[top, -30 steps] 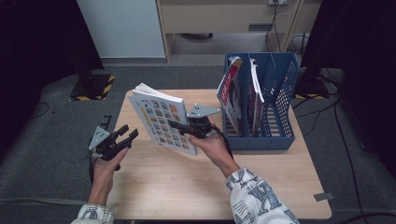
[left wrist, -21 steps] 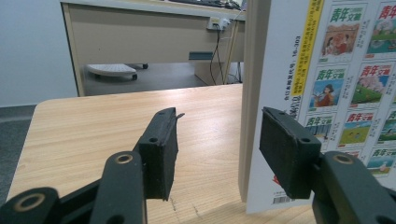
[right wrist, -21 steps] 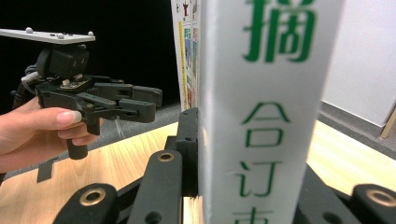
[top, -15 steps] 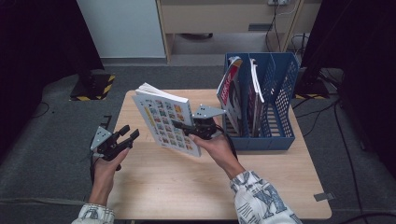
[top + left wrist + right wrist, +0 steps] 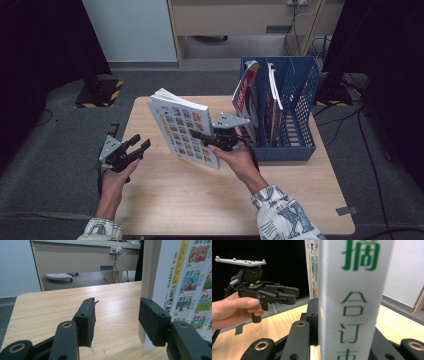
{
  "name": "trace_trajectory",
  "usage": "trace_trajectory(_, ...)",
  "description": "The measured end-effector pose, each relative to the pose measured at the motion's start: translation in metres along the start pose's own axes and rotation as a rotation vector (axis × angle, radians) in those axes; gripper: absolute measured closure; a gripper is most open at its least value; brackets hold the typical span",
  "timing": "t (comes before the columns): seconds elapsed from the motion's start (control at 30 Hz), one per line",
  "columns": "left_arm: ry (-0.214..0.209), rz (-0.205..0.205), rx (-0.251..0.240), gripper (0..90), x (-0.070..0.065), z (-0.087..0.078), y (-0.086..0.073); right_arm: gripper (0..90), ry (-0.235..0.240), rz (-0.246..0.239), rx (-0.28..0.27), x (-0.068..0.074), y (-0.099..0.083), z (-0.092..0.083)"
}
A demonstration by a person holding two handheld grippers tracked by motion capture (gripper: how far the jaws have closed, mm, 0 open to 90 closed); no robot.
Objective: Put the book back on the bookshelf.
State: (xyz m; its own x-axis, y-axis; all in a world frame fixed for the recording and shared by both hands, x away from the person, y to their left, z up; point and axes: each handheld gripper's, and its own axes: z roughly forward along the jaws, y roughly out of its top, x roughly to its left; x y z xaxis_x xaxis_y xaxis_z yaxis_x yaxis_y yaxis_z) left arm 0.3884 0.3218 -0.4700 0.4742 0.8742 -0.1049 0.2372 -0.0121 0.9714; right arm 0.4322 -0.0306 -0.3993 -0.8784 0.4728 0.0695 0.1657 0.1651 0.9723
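I had 1 thick book (image 5: 184,130) clamped in my right gripper (image 5: 212,137), upright over the table (image 5: 175,200) w/ its long axis near vertical, tilted, cover facing me. My left gripper (image 5: 135,148) sat just beside it, jaws apart on nothing. 1 blue file rack (image 5: 295,115) stood to the right w/ approx. 3 magazines (image 5: 247,100).

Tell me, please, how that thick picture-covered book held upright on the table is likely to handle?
The book looks thick, so probably fairly stiff and heavyish. Held at its spine by the right tongs, its soft pages may fan. Standing on its bottom edge, tilted, it would likely tip if released.
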Motion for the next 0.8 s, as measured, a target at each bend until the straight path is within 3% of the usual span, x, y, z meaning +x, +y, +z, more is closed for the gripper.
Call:
trace_trajectory(0.4,-0.006,0.025,0.016,47.1,-0.003,0.002,0.000,74.2,-0.007,0.004,-0.012,0.000,-0.001,-0.017)
trace_trajectory(0.8,-0.011,0.022,0.018,47.1,-0.004,0.002,-0.001,74.3,-0.006,0.014,-0.018,0.001,-0.004,-0.032)
